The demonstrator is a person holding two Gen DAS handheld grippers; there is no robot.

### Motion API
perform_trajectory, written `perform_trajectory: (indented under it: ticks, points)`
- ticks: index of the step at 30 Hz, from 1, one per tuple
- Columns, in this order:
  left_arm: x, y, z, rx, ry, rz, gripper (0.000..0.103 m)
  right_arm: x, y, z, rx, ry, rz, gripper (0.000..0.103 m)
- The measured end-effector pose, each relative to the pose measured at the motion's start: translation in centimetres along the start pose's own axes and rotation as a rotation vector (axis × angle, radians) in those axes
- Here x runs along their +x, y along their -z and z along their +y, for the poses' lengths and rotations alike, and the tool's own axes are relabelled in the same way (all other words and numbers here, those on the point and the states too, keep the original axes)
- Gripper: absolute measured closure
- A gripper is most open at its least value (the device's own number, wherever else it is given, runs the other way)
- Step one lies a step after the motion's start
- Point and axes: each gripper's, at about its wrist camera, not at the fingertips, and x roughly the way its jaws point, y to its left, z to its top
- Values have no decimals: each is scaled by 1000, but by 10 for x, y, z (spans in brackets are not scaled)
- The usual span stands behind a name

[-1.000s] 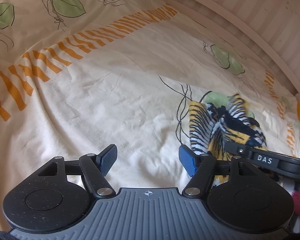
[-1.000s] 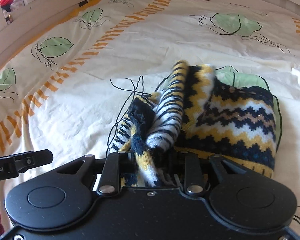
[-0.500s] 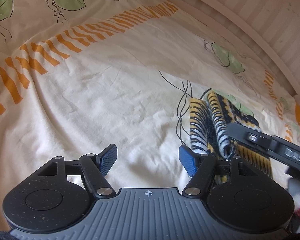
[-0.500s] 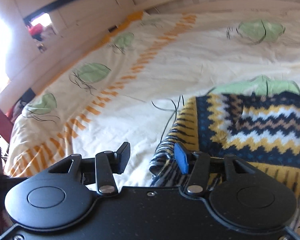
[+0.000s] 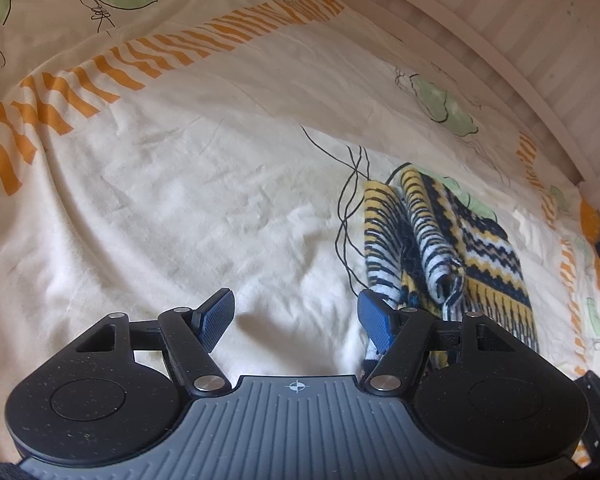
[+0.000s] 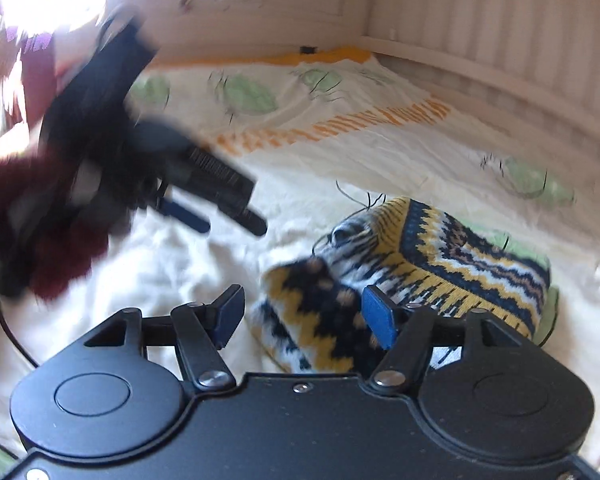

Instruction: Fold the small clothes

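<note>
A: Knitted garment (image 6: 440,256) first: it lies on the bedsheet (image 5: 180,220), partly folded, with a loose patterned flap (image 6: 320,316) bunched up right in front of the right gripper (image 6: 304,314). What worries you?

B: That flap. The right gripper's jaws are opening with the flap lying between them, and the pads do not look pressed on it. If a pad drags on the wool as the gripper comes away, I judge the fold could pull open again.

A: And the rolled strip (image 5: 440,240) along the garment's near edge?

B: It stands up in a loose tube, not flat. Left like that, it may slump and leave the bundle lopsided.

A: Where is the garment relative to the left gripper (image 5: 296,316)?

B: Ahead and off to its right, with one edge just beside the right-hand blue finger (image 5: 374,320). Nothing sits between those jaws; they stand apart over bare sheet.

A: Any risk there?

B: It could catch sheet along with wool if it closes from this spot. The right wrist view is blurred, so exact contact is hard to tell.
</note>
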Motion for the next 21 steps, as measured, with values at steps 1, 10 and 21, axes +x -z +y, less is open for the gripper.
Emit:
perform_trajectory:
  ticks: [1, 10, 21]
  points:
    - [0, 0, 0, 2, 0, 0, 36, 4, 1, 3, -21, 18, 6, 34]
    - [1, 0, 0, 15, 14, -2, 36, 36, 7, 4, -33, 113, 47, 89]
    - [-2, -10, -21, 76, 41, -37, 36, 39, 20, 9, 26, -41, 49, 85]
